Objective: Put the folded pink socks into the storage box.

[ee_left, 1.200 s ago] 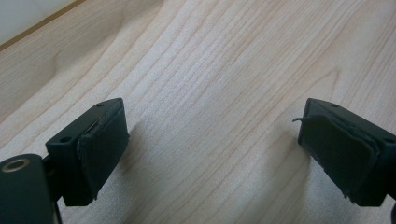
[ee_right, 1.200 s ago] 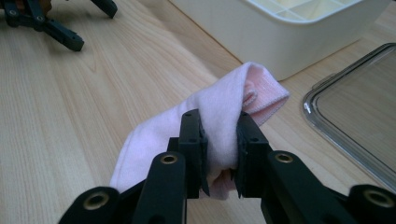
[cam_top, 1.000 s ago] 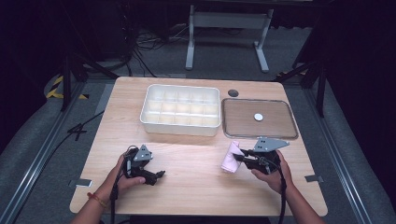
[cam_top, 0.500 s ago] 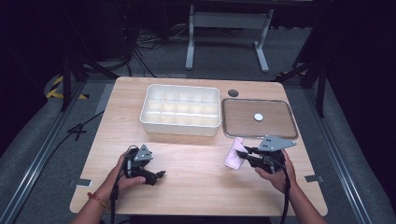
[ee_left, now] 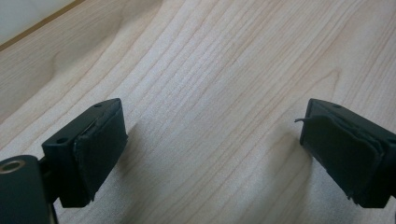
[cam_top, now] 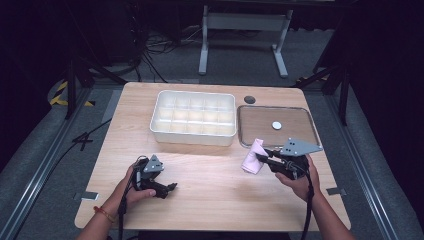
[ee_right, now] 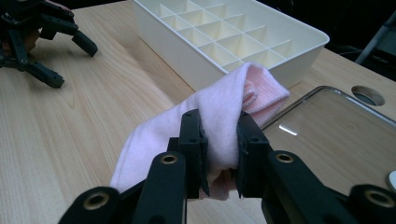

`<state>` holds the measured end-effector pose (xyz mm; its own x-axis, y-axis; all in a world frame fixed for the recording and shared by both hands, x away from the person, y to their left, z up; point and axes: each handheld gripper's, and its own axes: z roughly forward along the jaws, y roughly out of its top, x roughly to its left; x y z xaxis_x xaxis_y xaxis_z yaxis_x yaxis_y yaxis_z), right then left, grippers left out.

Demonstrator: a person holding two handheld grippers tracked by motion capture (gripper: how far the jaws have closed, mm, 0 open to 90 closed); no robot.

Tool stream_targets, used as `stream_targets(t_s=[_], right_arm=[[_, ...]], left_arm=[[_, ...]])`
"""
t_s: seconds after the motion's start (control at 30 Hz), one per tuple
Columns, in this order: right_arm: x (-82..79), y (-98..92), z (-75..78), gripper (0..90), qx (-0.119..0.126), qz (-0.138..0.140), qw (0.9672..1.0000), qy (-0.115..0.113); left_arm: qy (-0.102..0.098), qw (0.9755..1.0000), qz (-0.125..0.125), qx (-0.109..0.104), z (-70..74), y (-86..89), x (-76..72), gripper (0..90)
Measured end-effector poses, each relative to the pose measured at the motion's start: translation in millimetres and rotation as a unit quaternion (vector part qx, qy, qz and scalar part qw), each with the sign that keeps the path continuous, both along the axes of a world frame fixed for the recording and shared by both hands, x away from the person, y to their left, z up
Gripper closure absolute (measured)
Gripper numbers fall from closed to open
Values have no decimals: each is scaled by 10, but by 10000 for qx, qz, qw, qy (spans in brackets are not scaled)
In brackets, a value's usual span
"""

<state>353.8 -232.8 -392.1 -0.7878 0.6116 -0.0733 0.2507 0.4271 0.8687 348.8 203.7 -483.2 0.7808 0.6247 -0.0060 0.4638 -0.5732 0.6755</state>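
A light, wood-grained rectangular table [cam_top: 210,200] is seen from above, and it bears everything else. Toward its twelve o'clock edge a white plastic organiser box [cam_top: 194,117] divided into many small square compartments is set, its compartments bare as far as can be seen. Just beside the box, at its three o'clock side, a shallow clear tray with a metal-coloured rim [cam_top: 278,127] is laid flat; a small white round disc [cam_top: 276,125] is seen inside it. A dark round hole [cam_top: 249,99] is cut into the tabletop at twelve o'clock of the tray's near-left corner.

A pale pink folded sock [cam_top: 252,157] is held at the tray's seven o'clock corner, near the box's front wall. In the right gripper view the sock [ee_right: 219,116] is pinched across its middle, its cuffed end pointed toward the box [ee_right: 224,37] and its other end drooped toward the table.

The right gripper [cam_top: 264,159], held in the person's right hand [cam_top: 298,181] at the table's four o'clock area, is clenched on the sock. The left gripper [cam_top: 169,189], held in the left hand [cam_top: 131,189] at seven o'clock, is released, its jaws spread wide over bare wood with nothing between them. The two grippers are kept well apart.
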Motion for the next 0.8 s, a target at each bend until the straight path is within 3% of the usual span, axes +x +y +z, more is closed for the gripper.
stream_targets(t_s=[0.8], right_arm=[[175,38,220,759,53,-26,9997,-225]], left_arm=[[1,10000,3,-3,0,0,0,73]])
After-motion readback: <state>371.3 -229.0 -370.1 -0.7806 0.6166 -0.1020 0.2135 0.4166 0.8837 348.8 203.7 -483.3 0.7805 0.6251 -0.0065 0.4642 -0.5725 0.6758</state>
